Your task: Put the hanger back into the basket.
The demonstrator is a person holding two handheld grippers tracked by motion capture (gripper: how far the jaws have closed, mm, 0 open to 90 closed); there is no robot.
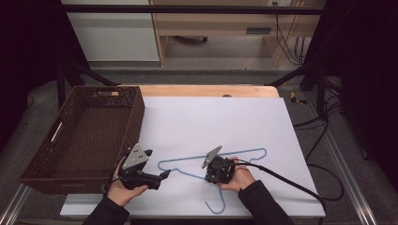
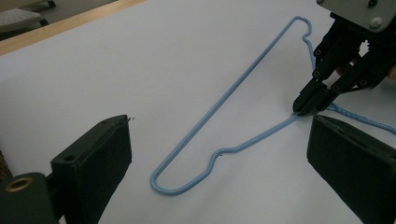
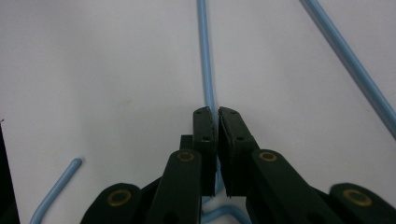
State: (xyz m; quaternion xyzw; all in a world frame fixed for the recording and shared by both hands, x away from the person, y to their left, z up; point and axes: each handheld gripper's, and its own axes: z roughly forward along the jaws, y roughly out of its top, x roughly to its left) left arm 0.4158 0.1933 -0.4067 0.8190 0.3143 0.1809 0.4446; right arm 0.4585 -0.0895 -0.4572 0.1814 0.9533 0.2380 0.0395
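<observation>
Two hands at the bench's near edge each hold a handheld gripper over a white sheet [image 1: 197,117], where a pale blue wire hanger [image 1: 187,161] lies flat. At roughly five o'clock of the sheet's centre, the right gripper [image 1: 212,172] has its jaws clamped on the hanger's wire close to the twisted neck; the right gripper view shows the two black pads pressed together with the blue strand [image 3: 205,70] running straight out from between them toward twelve o'clock. At about seven o'clock, the left gripper [image 1: 165,174] hovers with its jaws standing wide apart and nothing between them, aimed at the hanger's near shoulder bend [image 2: 168,184]. The hook [image 1: 217,206] curls toward six o'clock, near the sheet's front edge. A brown wicker basket [image 1: 136,117] sits at nine o'clock, its inside bare.

By the look of it, the hanger is light, thin and springy: likely to flex and pivot when lifted from one point, and its smooth coating may slip in a loose pinch. The neck, where the wire doubles and twists, offers the firmest hold; a second grip on a shoulder bend would probably stop it swinging on the way to the basket.
</observation>
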